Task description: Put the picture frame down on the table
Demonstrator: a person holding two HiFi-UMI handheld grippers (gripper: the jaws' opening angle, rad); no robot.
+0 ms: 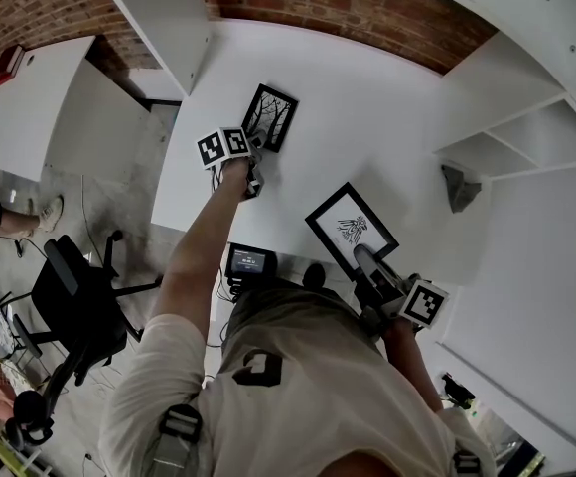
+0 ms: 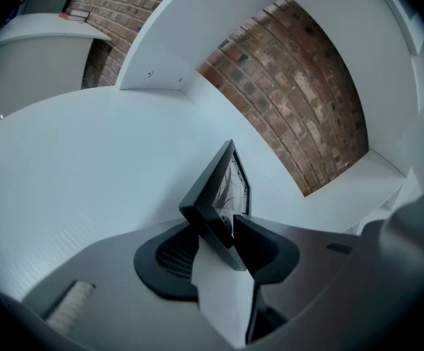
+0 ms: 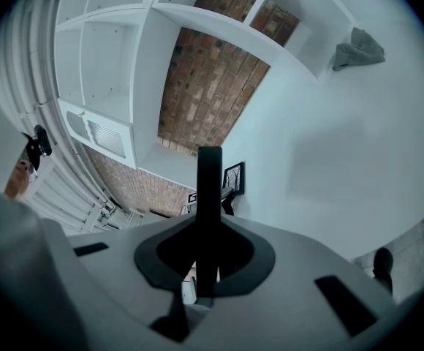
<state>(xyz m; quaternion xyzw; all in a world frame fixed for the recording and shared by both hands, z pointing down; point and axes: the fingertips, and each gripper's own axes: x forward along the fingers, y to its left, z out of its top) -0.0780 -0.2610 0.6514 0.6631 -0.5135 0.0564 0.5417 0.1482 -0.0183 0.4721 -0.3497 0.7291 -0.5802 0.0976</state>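
Fingers [image 2: 270, 251] of the left gripper [image 2: 212, 229] are standing apart around the tree-print picture frame [image 1: 270, 116], likely releasing it onto the white table [image 1: 367, 107], upper centre. Right gripper [image 1: 360, 254] is pinching a second frame [image 1: 351, 229] by its edge.

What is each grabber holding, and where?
Right gripper pinches the nearer picture by its near edge; left gripper, jaws apart, holds nothing, the tree picture between them.

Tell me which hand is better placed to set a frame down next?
Right. The right gripper is shut on the edge of the near frame, above the table; the left gripper has jaws apart round the far frame, which seems set down.
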